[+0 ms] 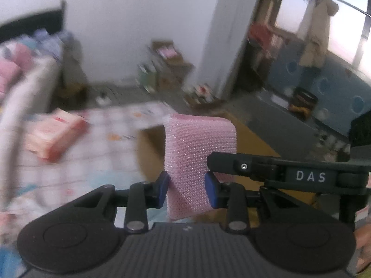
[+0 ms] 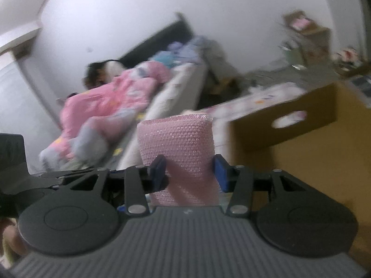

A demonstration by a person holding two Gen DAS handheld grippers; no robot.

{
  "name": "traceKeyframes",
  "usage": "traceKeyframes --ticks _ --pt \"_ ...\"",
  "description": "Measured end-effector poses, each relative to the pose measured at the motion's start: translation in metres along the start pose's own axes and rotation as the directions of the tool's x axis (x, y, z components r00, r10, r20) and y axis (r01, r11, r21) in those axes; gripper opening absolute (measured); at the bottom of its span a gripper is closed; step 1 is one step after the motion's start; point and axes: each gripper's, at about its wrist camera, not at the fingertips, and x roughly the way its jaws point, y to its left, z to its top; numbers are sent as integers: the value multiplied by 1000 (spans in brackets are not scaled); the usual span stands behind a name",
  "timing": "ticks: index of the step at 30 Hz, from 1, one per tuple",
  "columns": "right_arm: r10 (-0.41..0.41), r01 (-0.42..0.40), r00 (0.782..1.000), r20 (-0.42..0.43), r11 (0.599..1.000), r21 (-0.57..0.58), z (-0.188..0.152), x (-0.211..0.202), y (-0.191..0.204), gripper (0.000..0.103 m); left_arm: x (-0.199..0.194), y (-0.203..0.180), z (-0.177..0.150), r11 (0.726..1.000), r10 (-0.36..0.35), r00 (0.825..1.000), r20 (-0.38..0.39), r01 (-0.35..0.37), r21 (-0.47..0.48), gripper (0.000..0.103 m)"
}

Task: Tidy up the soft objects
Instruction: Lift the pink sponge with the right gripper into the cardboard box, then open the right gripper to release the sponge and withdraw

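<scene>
Upright, pink bubble wrap (image 1: 199, 159) lengthwise vertical

Cardboard box (image 2: 301, 120) with oval handle cutout stands open beside a patterned cloth (image 1: 97, 139). A pink carton (image 1: 54, 136) lies on that cloth. Bed (image 2: 176, 85) along the wall carries a pink quilt (image 2: 109, 99). Pale coat (image 1: 315, 37) hangs by the window (image 1: 347, 23).

Pink bubble wrap (image 1: 197, 159), glossy and dimpled, between matt blue rubbery pads (image 1: 162, 190) of the left gripper (image 1: 187, 191). Matt black plastic linkage, shiny metal rivets. Beyond the right gripper (image 2: 189, 172), smooth brown cardboard box (image 2: 301, 139); soft pink cloth bedding (image 2: 109, 102) further left.
</scene>
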Motion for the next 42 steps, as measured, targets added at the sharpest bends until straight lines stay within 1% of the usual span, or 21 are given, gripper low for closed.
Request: traceKeyframes --ticks 1,3,4,5,6,9,11,14,18,21,23,27,29,31,33,35,37,40,42 --pt "-12 13 1000 -28 1000 26 11 7 -19 51 19 -1 9 1000 -13 999 -36 12 -11 35" --pt "-26 33 996 -86 996 85 28 22 -51 52 55 -6 24 999 -25 995 -94 23 -27 35" --pt "-26 40 993 -113 992 118 37 32 -70 52 72 -10 29 1000 -17 992 -122 14 -26 35" --pt "-31 49 991 -128 988 143 39 39 -83 52 87 -13 32 1000 -14 990 -141 11 -18 35" --pt "-30 56 986 -161 985 162 44 51 -99 53 101 -15 37 1000 -7 987 -159 6 -8 35" --pt "-24 73 976 -216 972 222 53 84 -132 53 139 -17 45 1000 26 980 -199 -26 4 36" --pt "-15 80 966 -256 967 244 53 109 -147 53 162 -16 48 998 57 972 -229 -58 3 36" --pt "-5 96 950 -311 955 280 47 147 -166 53 183 -7 41 996 89 960 -266 -94 -7 39" --pt "9 120 935 -355 932 341 32 187 -185 52 204 1 40 991 125 952 -278 -132 -9 40" --pt "12 133 929 -370 923 362 22 204 -191 52 206 5 40 992 118 956 -268 -126 -13 41" --pt "5 143 928 -372 918 370 19 212 -192 52 201 6 41 992 120 960 -253 -124 1 41" --pt "-12 164 930 -368 908 385 15 207 -194 52 188 7 45 994 111 969 -221 -114 3 42" --pt "-28 177 928 -371 911 373 13 200 -194 52 177 9 46 995 97 973 -208 -100 -7 42" --pt "-49 199 920 -388 913 355 11 197 -191 52 165 11 46 995 89 977 -195 -94 -16 45" --pt "-58 223 905 -422 909 352 5 200 -191 51 152 14 45 996 83 980 -183 -89 -24 49" --pt "-68 246 890 -452 905 348 -2 204 -189 46 136 19 40 995 84 981 -173 -91 -32 54" --pt "-69 246 890 -450 905 348 -5 211 -181 42 121 26 35 994 92 982 -167 -100 -36 58" --pt "-65 245 892 -448 901 358 -7 220 -170 36 93 41 19 992 107 982 -158 -116 -52 60" --pt "-66 250 892 -448 897 364 -9 226 -163 35 76 53 7 988 121 981 -151 -133 -78 60"
